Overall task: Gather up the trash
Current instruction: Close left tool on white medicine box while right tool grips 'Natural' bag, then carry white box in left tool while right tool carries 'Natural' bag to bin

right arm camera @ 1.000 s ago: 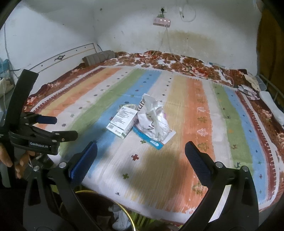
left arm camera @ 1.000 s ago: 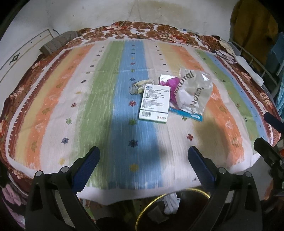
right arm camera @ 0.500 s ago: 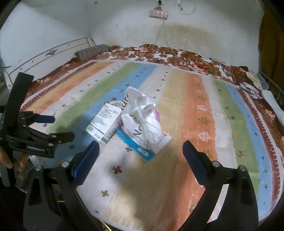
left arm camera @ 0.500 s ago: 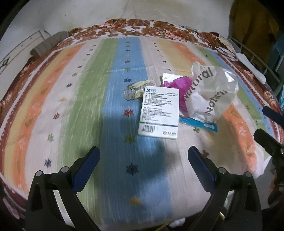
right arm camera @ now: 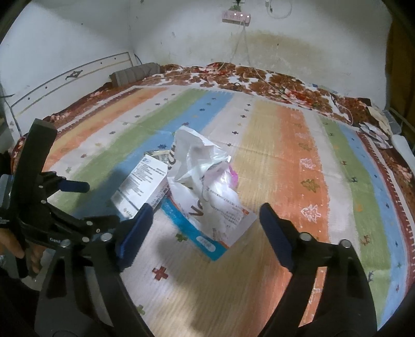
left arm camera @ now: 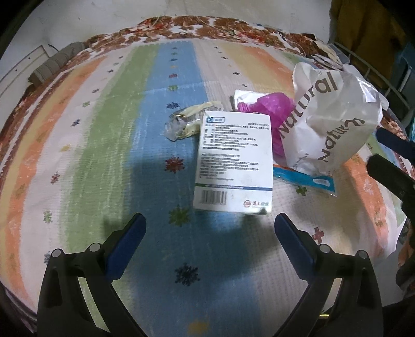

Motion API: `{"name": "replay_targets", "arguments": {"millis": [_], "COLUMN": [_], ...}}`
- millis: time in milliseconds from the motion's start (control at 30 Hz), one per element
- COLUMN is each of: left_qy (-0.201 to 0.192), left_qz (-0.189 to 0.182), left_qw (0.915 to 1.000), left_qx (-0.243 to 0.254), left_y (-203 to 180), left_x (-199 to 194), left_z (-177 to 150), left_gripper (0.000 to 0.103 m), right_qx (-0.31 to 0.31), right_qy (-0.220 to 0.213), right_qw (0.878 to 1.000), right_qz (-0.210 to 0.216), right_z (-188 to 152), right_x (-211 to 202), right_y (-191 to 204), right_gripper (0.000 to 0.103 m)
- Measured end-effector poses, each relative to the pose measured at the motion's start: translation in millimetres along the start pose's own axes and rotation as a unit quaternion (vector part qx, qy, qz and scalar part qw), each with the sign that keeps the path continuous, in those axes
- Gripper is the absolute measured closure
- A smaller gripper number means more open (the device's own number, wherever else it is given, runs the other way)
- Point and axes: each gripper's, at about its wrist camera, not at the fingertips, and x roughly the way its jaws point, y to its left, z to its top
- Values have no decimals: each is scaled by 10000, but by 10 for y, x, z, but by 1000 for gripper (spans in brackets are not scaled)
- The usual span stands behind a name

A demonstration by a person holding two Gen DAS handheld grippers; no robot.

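A small heap of trash lies on the bed (right arm camera: 285,160), on a striped spread, closer to the near edge than to the far one and about midway between the left and right edges. The white printed box (left arm camera: 233,160) lies flat on the blue stripe, its barcode end toward the near edge. A crumpled yellowish wrapper (left arm camera: 186,121) touches the box's far left corner. On the box's right side a crinkled white plastic bag (left arm camera: 329,124) lettered "Natural" stands puffed up, with a pink plastic scrap (left arm camera: 269,109) tucked between it and the box. A flat blue-and-white packet (right arm camera: 192,228) lies under the bag, one corner pointing toward the near edge.

The left gripper (left arm camera: 210,230) hovers above the spread just short of the box's barcode end, its jaws wide apart with nothing between them. The right gripper (right arm camera: 205,220) hangs over the near end of the packet and bag; its jaws have just been closing but stand well apart, and their pads press on nothing. A hand (right arm camera: 15,246) shows at the left of the right wrist view, wrapped around the left gripper's handle.

At the far left corner of the bed lies a rolled grey cloth (right arm camera: 135,74). A power strip (right arm camera: 236,17) is fixed to the wall beyond the far edge.
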Motion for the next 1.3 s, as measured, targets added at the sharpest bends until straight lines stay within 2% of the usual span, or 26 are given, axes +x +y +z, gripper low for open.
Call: {"name": "replay_targets", "arguments": {"millis": [100,167,300,333,367,500,533,567,600,633,667,833,1067,1300], "left_qy": [27,31,96,98,109,191,199,185,165,189,301,226,333,279], "left_qz": [-82,-178,-165,-152,-171,-264,-250,-183,-117,-33,128,17,-76,-139], "left_qw": [10000,9998,9998,9998,9998,9994,9995,9996,9998,9998,9994,9997,9991,9984], "left_qx": [15,-14,-16,-32,-64,-87,-72,-50,-51,-60,-78,-32,-261,-464], "left_y": [-19,-30,-61,-65,-63,-84,-96,-103,-102,-100,-98,-87,28,129], "left_x": [86,121,216,228,246,313,323,334,341,355,384,305,178,-53], "left_z": [35,50,87,90,95,105,99,101,105,108,113,136,180,182], "left_gripper": [6,6,6,6,6,7,9,16,20,28,31,31,32,32], "right_qx": [-11,-46,-81,-76,-80,-80,-75,-65,-56,-44,-24,6,113,217], "right_qy": [60,86,148,166,194,255,287,306,314,319,330,372,456,562], "right_qw": [10000,9999,9998,9998,9998,9996,9995,9995,9995,9995,9994,9992,9987,9981], "right_qz": [33,41,55,58,50,47,47,61,70,70,78,162,185,127], "right_z": [9,17,41,44,48,47,45,42,39,39,42,54,110,116], "right_x": [104,151,241,260,282,316,325,327,325,320,314,287,198,77], "right_y": [-9,2,13,11,14,18,16,14,16,12,7,26,12,-12], "right_gripper": [33,44,52,58,68,88,92,94,95,98,99,101,101,101]}}
